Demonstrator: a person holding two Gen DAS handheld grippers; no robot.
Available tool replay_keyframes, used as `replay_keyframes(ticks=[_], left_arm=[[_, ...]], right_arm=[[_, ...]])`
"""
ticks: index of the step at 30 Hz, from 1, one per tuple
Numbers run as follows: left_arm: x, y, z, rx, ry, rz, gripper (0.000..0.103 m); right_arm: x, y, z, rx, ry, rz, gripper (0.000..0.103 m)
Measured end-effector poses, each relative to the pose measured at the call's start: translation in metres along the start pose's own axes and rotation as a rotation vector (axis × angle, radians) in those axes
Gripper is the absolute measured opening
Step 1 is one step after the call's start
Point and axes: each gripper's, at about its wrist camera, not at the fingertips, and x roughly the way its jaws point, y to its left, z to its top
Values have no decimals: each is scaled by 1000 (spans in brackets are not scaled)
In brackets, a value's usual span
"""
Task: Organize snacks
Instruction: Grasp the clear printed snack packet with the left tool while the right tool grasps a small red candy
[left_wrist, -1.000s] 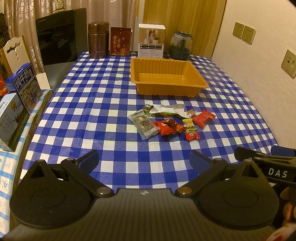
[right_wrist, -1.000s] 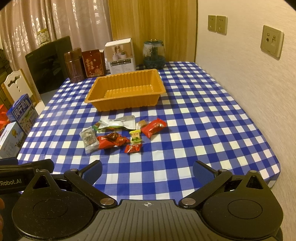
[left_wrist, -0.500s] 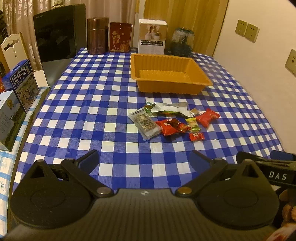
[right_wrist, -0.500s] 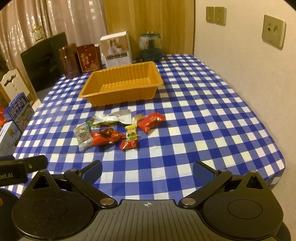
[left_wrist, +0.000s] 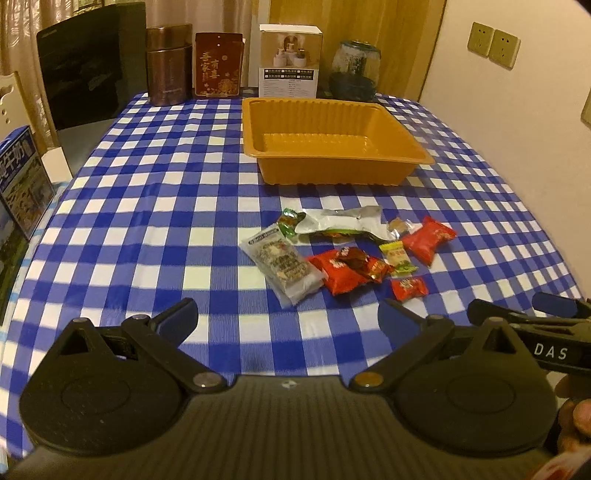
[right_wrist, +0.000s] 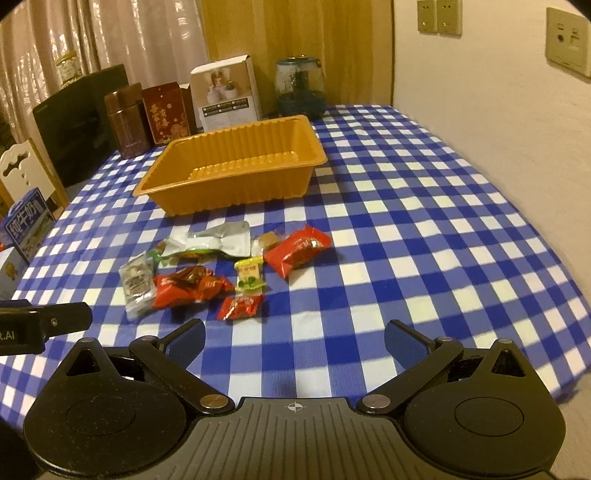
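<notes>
Both claws, left (left_wrist: 288, 314) and right (right_wrist: 293, 338), hover with jaws apart and empty over snacks (right_wrist: 221, 269) heaped before the bare tray (right_wrist: 236, 162), apparently poised for a first pick

Eight snack packets (left_wrist: 347, 275), one tray (left_wrist: 332, 173)

Brown tin (left_wrist: 169, 66), red box (left_wrist: 218, 64), white carton (left_wrist: 289, 61), glass jar (left_wrist: 355, 70) at table's far edge.
</notes>
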Motion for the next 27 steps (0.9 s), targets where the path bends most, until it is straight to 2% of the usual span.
replay_keyframes(ticks=[3, 4, 6, 9, 15, 20, 23, 25, 27], left_arm=[[15, 3, 5, 9, -2, 3, 102], [19, 3, 7, 12, -2, 0, 96], [28, 5, 9, 18, 9, -10, 91], [41, 11, 11, 10, 15, -8, 91], [60, 22, 14, -6, 8, 14, 89], [77, 27, 20, -41, -8, 1, 86], [89, 26, 25, -49, -11, -1, 79], [96, 26, 28, -55, -3, -9, 71], [102, 25, 29, -53, 6, -6, 69]], right_arm=[[15, 1, 1, -11, -12, 17, 103], [20, 3, 2, -16, -16, 23, 103], [29, 6, 3, -25, -17, 37, 102], [42, 13, 4, -43, -10, 56, 88], [62, 23, 1, -64, 19, 70, 79], [69, 28, -1, -70, 27, 71, 78], [73, 29, -2, -63, 30, 68, 77], [77, 29, -2, -60, 33, 67, 75], [81, 29, -2, -59, 36, 64, 73]])
